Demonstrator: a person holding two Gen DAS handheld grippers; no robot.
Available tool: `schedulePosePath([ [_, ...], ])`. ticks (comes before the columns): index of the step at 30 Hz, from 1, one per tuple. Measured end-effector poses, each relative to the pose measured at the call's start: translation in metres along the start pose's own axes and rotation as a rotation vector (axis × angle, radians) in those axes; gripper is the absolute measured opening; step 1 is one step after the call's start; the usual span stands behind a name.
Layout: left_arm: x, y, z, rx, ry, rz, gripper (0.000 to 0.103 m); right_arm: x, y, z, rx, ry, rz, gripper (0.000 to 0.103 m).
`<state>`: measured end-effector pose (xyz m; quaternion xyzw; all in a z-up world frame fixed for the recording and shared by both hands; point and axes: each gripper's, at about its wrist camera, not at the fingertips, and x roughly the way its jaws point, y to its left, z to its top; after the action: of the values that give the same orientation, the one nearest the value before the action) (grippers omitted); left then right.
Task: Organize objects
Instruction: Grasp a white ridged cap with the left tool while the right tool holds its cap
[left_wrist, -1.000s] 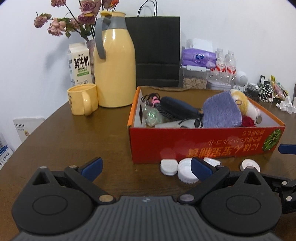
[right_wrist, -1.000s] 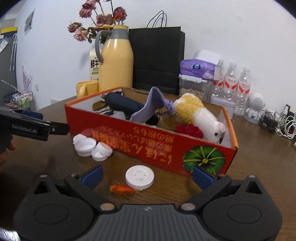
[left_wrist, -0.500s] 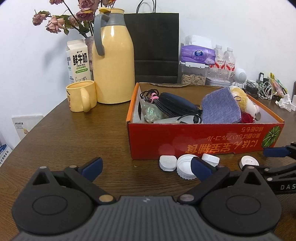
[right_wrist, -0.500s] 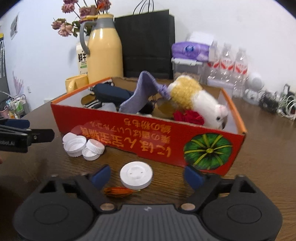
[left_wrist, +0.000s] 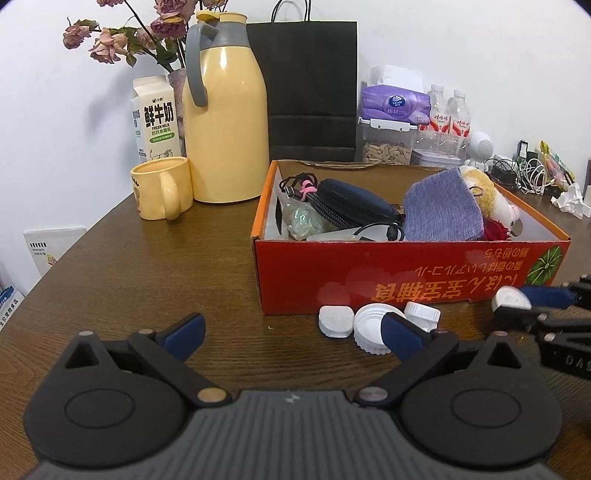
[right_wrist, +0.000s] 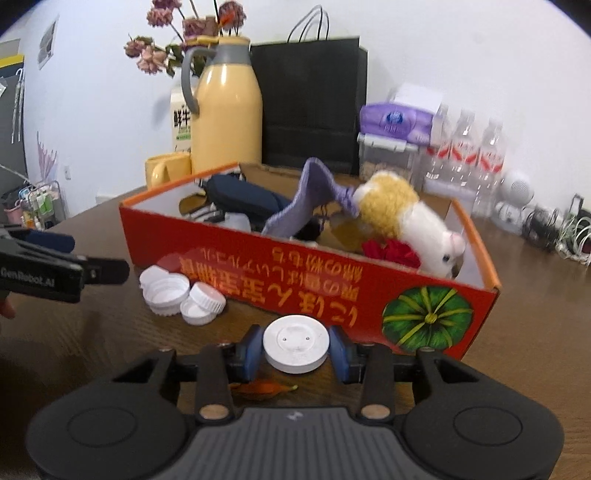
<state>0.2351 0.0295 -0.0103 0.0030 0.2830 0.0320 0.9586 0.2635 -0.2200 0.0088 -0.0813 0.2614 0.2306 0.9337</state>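
The right tool (right_wrist: 295, 354) pinches a flat round white lid (right_wrist: 295, 348) between its two blue pads, one on each side. The lid lies flat with its smooth top facing up. It is round, so it has no long side. It sits just in front of the red box (right_wrist: 332, 291), near the green melon picture on the box's front wall. A small orange scrap (right_wrist: 264, 389) lies on the counter (right_wrist: 92, 350) just below the lid. The left tool (left_wrist: 291, 328) is spread wide open and holds nothing. It hovers in front of the box's left corner. Three white bottle caps (left_wrist: 369, 325) huddle together, touching each other, against the front of the box. Inside the box are a fluffy toy bird (right_wrist: 410, 221), a purple cloth (left_wrist: 443, 212), a dark blue pouch (left_wrist: 351, 203) and some black cords. The counter is dark brown wood. Behind the box, to its left, stand a tall yellow jug (left_wrist: 225, 129), a yellow mug (left_wrist: 162, 188) and a milk carton (left_wrist: 155, 118), with dried pink flowers (left_wrist: 122, 37) above. A black paper bag (left_wrist: 310, 88) leans on the white wall right behind the box, and water bottles (right_wrist: 476, 155) stand off to the box's right.
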Motion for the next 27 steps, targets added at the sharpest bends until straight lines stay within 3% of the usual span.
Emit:
schedulePosePath([
  [8, 0.007, -0.006, -0.004, 0.025, 0.027, -0.021, 0.103, -0.021, -0.006, 0.006, 0.022, -0.112, -0.058, 0.038],
  [16, -0.002, -0.04, -0.005, 0.092, -0.063, -0.066, 0.103, -0.036, -0.01, 0.009, 0.04, -0.179, -0.078, 0.038],
  [19, -0.002, -0.06, -0.004, 0.145, -0.069, -0.09, 0.093, -0.039, -0.012, 0.009, 0.052, -0.189, -0.083, 0.038],
  [21, 0.002, -0.071, -0.003, 0.169, -0.059, -0.089, 0.079, -0.041, -0.014, 0.009, 0.06, -0.195, -0.082, 0.038],
  [27, 0.021, -0.09, 0.004, 0.182, -0.014, -0.097, 0.053, -0.046, -0.017, 0.009, 0.073, -0.211, -0.075, 0.038],
])
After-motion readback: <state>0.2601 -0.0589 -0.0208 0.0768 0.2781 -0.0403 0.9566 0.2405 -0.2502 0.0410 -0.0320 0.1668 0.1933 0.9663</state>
